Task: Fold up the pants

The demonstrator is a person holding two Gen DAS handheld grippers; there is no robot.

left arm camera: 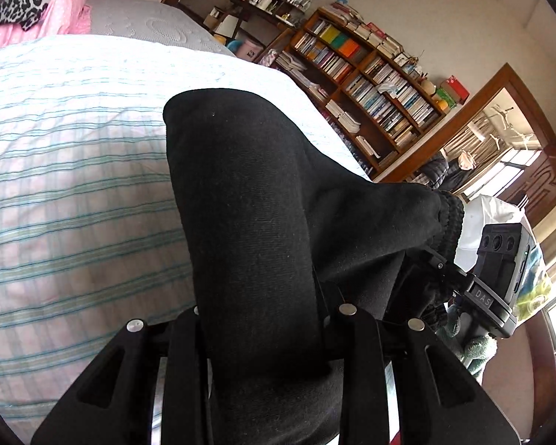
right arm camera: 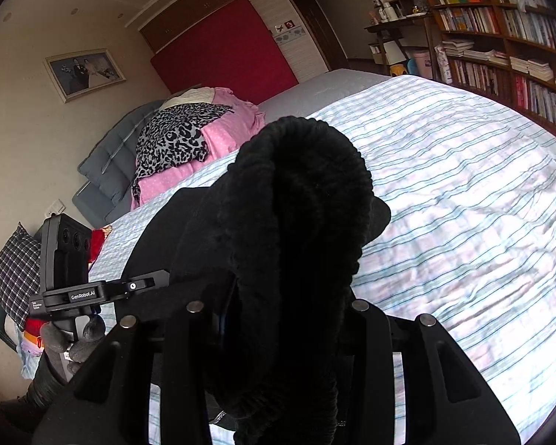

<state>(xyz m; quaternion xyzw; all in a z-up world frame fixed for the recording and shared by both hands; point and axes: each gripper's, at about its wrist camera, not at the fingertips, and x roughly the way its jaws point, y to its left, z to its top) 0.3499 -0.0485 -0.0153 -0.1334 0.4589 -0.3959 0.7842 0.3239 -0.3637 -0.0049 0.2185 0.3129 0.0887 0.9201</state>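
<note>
**A:** Bedroom: bed with a striped quilt (right arm camera: pixel 463 193), bookshelf (left arm camera: pixel 370 85) in the upper right of the left wrist view, pink bedding (right arm camera: pixel 233 129) with a leopard-print cloth at the head end. Where are the black pants (left arm camera: pixel 248 193)?

**B:** Lifted off the quilt and bunched right in front of both lenses. The left gripper (left arm camera: pixel 267 319) is clenched on a leg or side section, and the ribbed waistband (right arm camera: pixel 300 185) rises from the right gripper (right arm camera: pixel 281 315), which is clamped on it too. You can see the right gripper (left arm camera: pixel 500 259) at the right edge of the left view.

**A:** Which way do they run?

**B:** In the left view the long axis runs from the bottom toward the frame's middle, up the bed. Both hands look equally close, I'd say. Fingertips are buried under cloth, and the far hems aren't visible.
</note>
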